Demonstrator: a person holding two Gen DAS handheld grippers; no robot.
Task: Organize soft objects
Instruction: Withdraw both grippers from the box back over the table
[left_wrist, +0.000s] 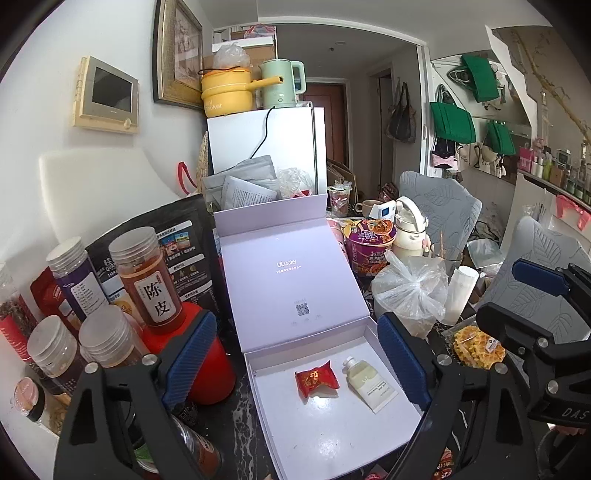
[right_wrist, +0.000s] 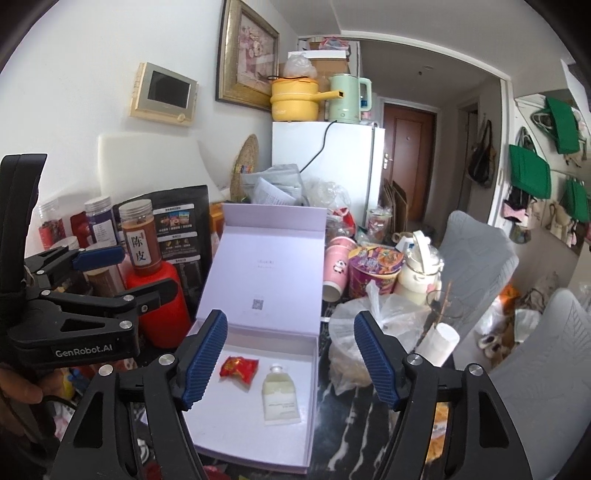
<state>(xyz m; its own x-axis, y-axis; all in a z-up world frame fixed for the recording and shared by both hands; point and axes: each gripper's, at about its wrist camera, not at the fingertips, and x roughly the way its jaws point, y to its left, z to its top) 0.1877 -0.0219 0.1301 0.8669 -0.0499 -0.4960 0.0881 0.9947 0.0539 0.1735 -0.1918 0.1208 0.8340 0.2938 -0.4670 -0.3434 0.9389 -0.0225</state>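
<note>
Far left on the crowded counter (right_wrist: 347, 424) stand the spice jars (left_wrist: 146, 280) and a red canister (left_wrist: 207, 354), none of them part of the job. Next to them hangs the left claw (left_wrist: 295, 365), its blue pads spread wide with nothing between them; it hovers above the lilac box (left_wrist: 258, 369), touching nothing. Inside that open box, lid propped up behind, lie 2 soft things side by side: the red snack packet (left_wrist: 316, 378) on the left and the small cream tube (left_wrist: 369, 386) just beside it on the right, both flat on the box floor. The right claw (right_wrist: 291, 363) is likewise spread and empty, poised over the same box.

My reading is that a placing step is finished, with both items resting loose and both claws free. The next move probably means finding another soft item. Candidates sit further right: the crumpled plastic bag (left_wrist: 410, 291) and the waffle-like yellow thing (left_wrist: 476, 350) near the counter's edge. Either would need a gentle, shallow pinch, then a carry back over the box wall without knocking the 2 pieces already in.
</note>
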